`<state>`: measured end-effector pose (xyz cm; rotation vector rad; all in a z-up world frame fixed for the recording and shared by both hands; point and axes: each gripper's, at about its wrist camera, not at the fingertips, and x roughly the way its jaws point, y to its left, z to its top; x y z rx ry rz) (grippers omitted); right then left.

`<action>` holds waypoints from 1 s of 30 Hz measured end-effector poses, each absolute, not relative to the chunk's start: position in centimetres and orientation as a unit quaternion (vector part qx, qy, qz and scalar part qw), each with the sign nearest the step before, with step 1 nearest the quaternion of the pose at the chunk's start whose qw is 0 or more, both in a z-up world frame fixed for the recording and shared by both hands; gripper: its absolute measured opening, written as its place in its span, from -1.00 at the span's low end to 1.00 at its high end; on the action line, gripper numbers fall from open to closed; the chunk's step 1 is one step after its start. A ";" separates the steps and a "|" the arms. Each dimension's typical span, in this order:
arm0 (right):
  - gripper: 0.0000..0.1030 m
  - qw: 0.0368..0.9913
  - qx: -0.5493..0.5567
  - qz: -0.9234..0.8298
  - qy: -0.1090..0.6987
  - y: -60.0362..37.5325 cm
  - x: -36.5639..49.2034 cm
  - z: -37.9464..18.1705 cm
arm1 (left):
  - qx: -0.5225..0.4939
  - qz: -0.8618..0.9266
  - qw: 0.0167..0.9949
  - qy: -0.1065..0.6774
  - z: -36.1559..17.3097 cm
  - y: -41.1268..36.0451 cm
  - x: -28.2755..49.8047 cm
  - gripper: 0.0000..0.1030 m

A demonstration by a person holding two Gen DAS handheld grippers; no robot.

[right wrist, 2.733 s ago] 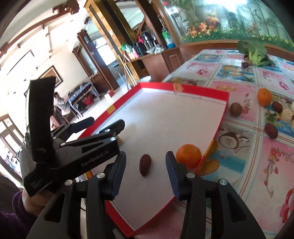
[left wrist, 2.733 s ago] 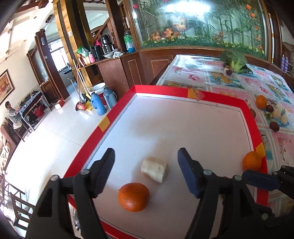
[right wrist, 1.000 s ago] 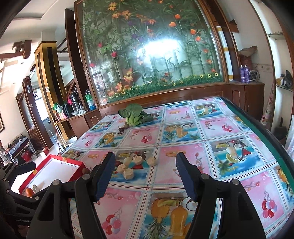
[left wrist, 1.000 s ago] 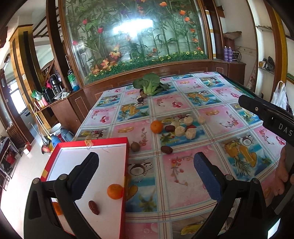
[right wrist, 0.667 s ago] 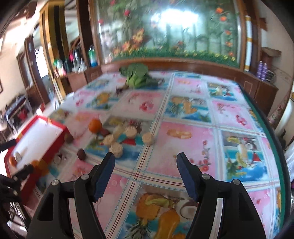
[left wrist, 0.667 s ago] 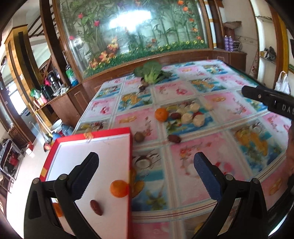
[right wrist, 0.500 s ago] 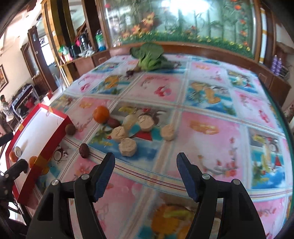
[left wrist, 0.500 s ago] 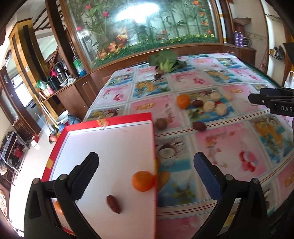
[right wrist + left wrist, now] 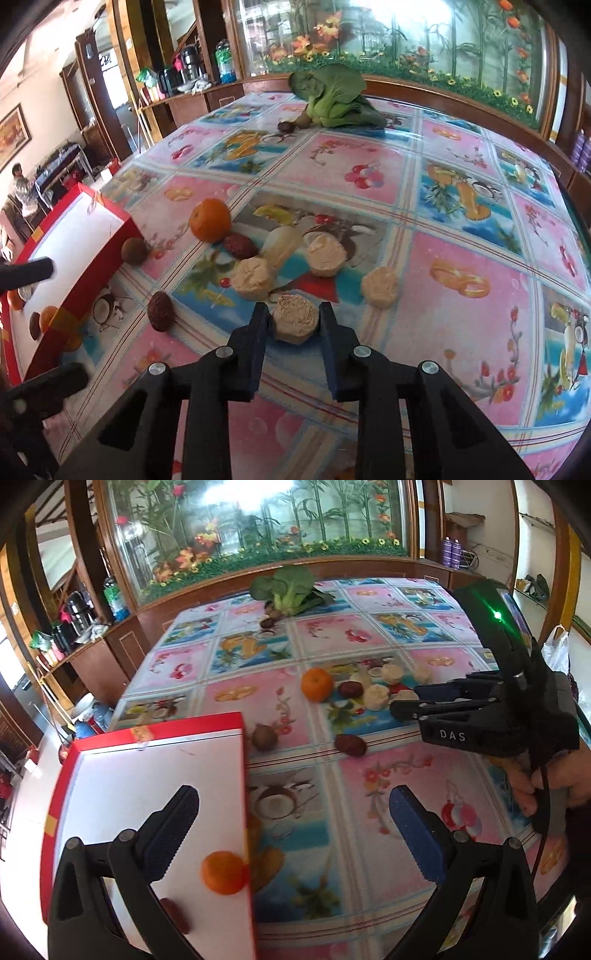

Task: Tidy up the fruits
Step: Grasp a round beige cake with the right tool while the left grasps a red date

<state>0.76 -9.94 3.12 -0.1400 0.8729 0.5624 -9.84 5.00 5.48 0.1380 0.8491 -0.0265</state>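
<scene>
My right gripper [image 9: 293,321] is low over the flowered tablecloth, its jaws closing on a beige banana chunk [image 9: 295,324], and both pads touch its sides. In the left wrist view the same gripper [image 9: 404,700] reaches in from the right, held by a hand. More banana chunks [image 9: 253,282], an orange [image 9: 209,219], two dark dates [image 9: 160,311] and a brown round fruit [image 9: 135,251] lie around it. My left gripper [image 9: 291,797] hangs open and empty above the right rim of the red tray [image 9: 159,734]. The tray holds an orange [image 9: 223,873] and a date [image 9: 173,912].
A leafy green vegetable [image 9: 328,96] lies at the table's far end, before a glass planter wall. Wooden cabinets with flasks stand at the left. The table edge drops to the floor beyond the tray. A person sits far off at the left.
My right gripper came down to the banana chunks and its jaws narrowed around one. My left gripper sank and swung towards the tray's right rim, still open.
</scene>
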 end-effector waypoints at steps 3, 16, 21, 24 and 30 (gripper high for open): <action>-0.49 0.871 -0.017 0.260 0.416 -12.1 2.2 4.0 | 0.046 -0.014 0.903 0.427 4.9 4.2 -8.1 0.99; -0.49 0.889 0.093 0.212 0.395 -17.0 3.5 6.0 | -0.007 0.015 0.883 0.470 1.7 1.6 -3.1 0.24; -0.49 0.889 0.093 0.212 0.395 -17.0 3.4 6.0 | -0.018 0.021 0.886 0.463 1.3 2.0 -2.9 -0.26; -0.49 0.890 0.091 0.209 0.394 -17.0 3.5 5.9 | -0.014 0.012 0.889 0.457 1.3 2.0 -3.1 -0.45; -0.49 0.892 0.082 0.205 0.395 -16.6 3.7 5.4 | -0.005 0.001 0.895 0.446 1.2 1.9 -4.0 -0.45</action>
